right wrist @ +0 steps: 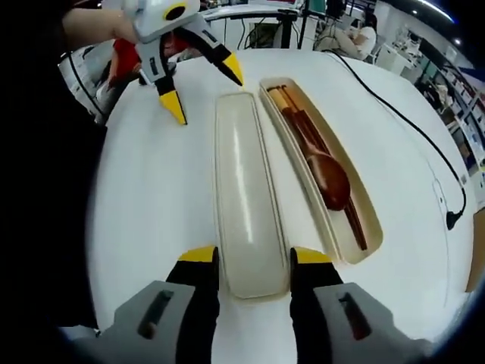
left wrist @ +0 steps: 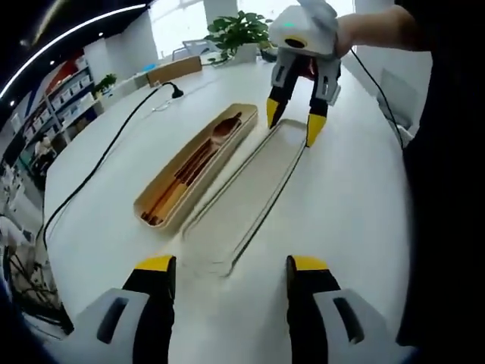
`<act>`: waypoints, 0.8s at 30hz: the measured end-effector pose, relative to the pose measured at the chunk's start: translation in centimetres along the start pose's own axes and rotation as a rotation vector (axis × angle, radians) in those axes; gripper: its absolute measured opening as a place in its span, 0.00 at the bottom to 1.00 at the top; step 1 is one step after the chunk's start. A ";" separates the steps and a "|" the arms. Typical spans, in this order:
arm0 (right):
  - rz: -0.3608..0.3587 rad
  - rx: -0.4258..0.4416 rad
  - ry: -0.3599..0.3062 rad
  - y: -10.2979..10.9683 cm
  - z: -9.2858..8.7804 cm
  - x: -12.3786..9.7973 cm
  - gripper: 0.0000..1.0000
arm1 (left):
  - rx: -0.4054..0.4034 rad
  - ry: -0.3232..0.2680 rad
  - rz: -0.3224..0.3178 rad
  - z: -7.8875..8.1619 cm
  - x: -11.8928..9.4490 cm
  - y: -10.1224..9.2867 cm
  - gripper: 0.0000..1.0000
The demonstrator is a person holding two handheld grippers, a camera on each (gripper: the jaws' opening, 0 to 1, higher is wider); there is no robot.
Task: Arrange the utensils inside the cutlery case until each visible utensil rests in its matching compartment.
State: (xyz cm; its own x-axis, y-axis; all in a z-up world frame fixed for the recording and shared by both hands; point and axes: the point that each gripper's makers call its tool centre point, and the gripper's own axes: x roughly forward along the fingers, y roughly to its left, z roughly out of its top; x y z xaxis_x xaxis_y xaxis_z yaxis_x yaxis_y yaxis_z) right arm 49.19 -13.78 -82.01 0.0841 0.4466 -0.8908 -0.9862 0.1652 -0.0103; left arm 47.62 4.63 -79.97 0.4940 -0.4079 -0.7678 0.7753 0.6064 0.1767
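right gripper view, nearest first: the right gripper [right wrist: 254, 265] has its jaws spread, one on each side of the near end of the lid [right wrist: 246, 197], not yet pinching it as far as i can tell. the lid lies flat on the white table [right wrist: 151, 227], just beside the case [right wrist: 364, 220], the two lying side by side. in the case a wooden spoon [right wrist: 322, 171] rests over chopsticks [right wrist: 282, 98], all lengthwise in the one trough. farther off, the left gripper [right wrist: 201, 91] hangs with jaws wide apart, holding nothing, above the table near the lid's far end. a black cable [right wrist: 409, 129] runs along the table's far side.

left gripper view has the left gripper [left wrist: 231, 269] splayed over bare table, the lid [left wrist: 250, 189] and case [left wrist: 163, 208] beyond, and the right gripper [left wrist: 292, 121] at the lid's other end.

my read: the utensils look settled already, so the step in hand is taking up the lid. next move would want the right jaws closing on the lid's edges, lifting level, then setting it squarely over the case.
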 end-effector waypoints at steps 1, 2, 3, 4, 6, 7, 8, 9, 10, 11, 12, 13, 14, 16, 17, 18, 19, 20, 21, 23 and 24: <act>-0.002 0.007 -0.011 -0.1 -0.1 -0.1 0.33 | -0.003 0.009 0.001 -0.4 -0.4 0.0 0.61; -0.004 0.013 -0.017 0.0 0.0 0.0 0.33 | -0.005 0.011 0.007 -0.7 -0.5 0.1 0.61; -0.005 0.016 -0.021 -0.1 0.0 -0.1 0.33 | -0.004 0.015 0.009 -0.9 -0.6 0.1 0.61; -0.006 0.017 -0.023 -0.1 0.0 0.0 0.33 | 0.003 0.019 0.016 -1.1 -0.8 0.1 0.61; -0.009 0.025 -0.023 -0.1 0.1 0.0 0.33 | 0.011 0.022 0.025 -1.3 -1.0 0.1 0.61; -0.009 0.027 -0.021 -0.1 0.1 0.0 0.33 | 0.017 0.023 0.028 -1.3 -1.1 0.0 0.61; -0.009 0.026 -0.016 -0.1 0.2 0.0 0.33 | 0.020 0.024 0.029 -1.4 -1.1 0.0 0.60; -0.008 0.024 -0.013 -0.1 0.1 0.0 0.33 | 0.024 0.027 0.028 -1.4 -1.2 -0.1 0.60; -0.007 0.023 -0.009 -0.1 0.1 0.0 0.33 | 0.031 0.031 0.029 -1.4 -1.1 -0.1 0.60; -0.006 0.022 -0.006 -0.2 0.1 0.0 0.33 | 0.032 0.034 0.030 -1.5 -1.2 -0.1 0.60; -0.004 0.020 0.001 -0.2 0.2 0.0 0.33 | 0.030 0.037 0.029 -1.5 -1.1 -0.1 0.59; -0.003 0.018 0.008 -0.2 0.2 0.0 0.33 | 0.020 0.041 0.023 -1.6 -1.1 -0.2 0.58; -0.002 0.016 0.017 -0.1 0.2 0.1 0.33 | 0.010 0.044 0.019 -1.7 -1.0 -0.2 0.57; -0.003 0.015 0.036 -0.1 0.2 0.1 0.33 | 0.004 0.049 0.022 -1.7 -1.0 -0.2 0.57; -0.003 0.014 0.047 -0.1 0.2 0.1 0.33 | 0.015 0.053 0.029 -1.7 -0.9 -0.2 0.58; -0.003 0.007 0.054 -0.1 0.2 0.1 0.33 | 0.018 0.054 0.032 -1.7 -0.9 -0.1 0.58; 0.000 -0.007 0.064 0.0 0.2 0.1 0.33 | 0.028 0.057 0.034 -1.6 -0.9 -0.2 0.58; 0.002 -0.011 0.070 0.0 0.2 0.1 0.33 | 0.039 0.059 0.034 -1.6 -0.9 -0.2 0.58; 0.004 -0.008 0.074 -0.1 0.2 0.1 0.33 | 0.050 0.059 0.031 -1.6 -0.9 -0.3 0.57; 0.007 -0.013 0.094 -0.1 0.1 0.1 0.33 | 0.058 0.062 0.026 -1.5 -0.7 -0.4 0.56; 0.006 -0.008 0.114 -0.1 0.1 0.2 0.33 | 0.053 0.063 0.024 -1.6 -0.7 -0.4 0.56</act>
State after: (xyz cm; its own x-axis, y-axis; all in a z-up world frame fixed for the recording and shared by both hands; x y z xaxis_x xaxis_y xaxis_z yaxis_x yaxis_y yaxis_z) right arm 49.35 -13.62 -82.09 0.0624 0.3443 -0.9368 -0.9878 0.1553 -0.0087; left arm 46.39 5.76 -80.46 0.4881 -0.3493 -0.7999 0.7844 0.5774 0.2265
